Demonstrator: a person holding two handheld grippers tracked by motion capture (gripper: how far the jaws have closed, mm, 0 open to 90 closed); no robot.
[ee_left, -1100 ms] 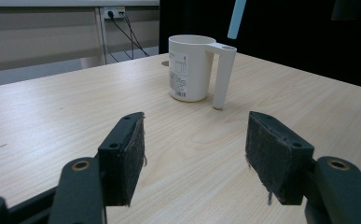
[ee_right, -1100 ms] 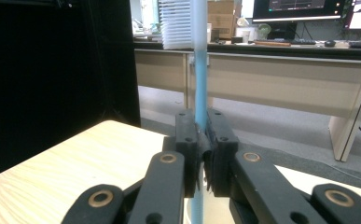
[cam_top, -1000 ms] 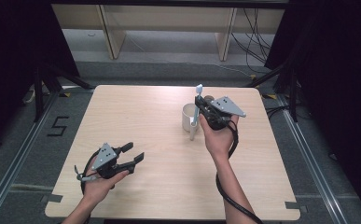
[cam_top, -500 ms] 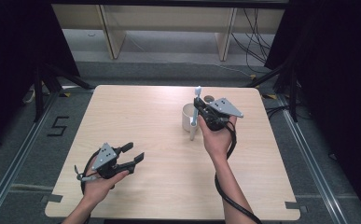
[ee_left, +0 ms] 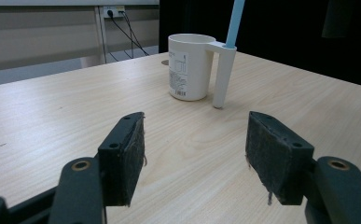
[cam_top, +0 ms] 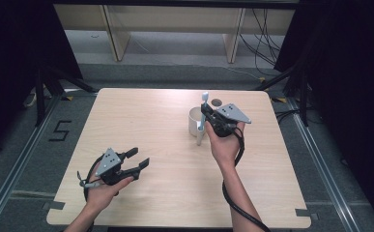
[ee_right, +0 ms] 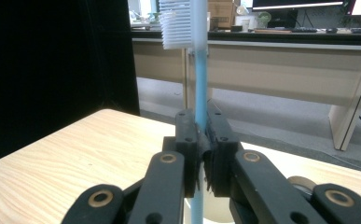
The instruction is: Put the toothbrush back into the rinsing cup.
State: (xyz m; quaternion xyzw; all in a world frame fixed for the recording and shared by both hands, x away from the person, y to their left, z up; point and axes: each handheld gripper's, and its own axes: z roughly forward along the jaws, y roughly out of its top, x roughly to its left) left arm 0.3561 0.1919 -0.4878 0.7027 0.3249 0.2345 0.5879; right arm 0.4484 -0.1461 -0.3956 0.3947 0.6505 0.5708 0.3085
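A white mug (cam_top: 193,122) stands on the wooden table (cam_top: 141,121), right of centre. Its handle (ee_left: 223,74) is a flat post with a slot on top. My right gripper (cam_top: 205,116) is shut on a toothbrush (cam_top: 204,99) with a light blue handle and holds it upright, bristle head (ee_right: 177,23) on top. In the left gripper view the blue handle (ee_left: 235,21) comes down into the slot in the mug (ee_left: 190,65) handle. My left gripper (cam_top: 139,157) rests open near the front left, nothing between its pads (ee_left: 124,156), pointing toward the mug.
A round cable hole (cam_top: 217,102) sits in the table just behind the mug. Black curtains flank both sides, and wooden desk legs (cam_top: 112,38) stand on the floor beyond the far edge. The right gripper's cable (cam_top: 235,203) trails to the front edge.
The right gripper has sunk slightly with the toothbrush toward the mug handle. The left gripper has stayed where it was.
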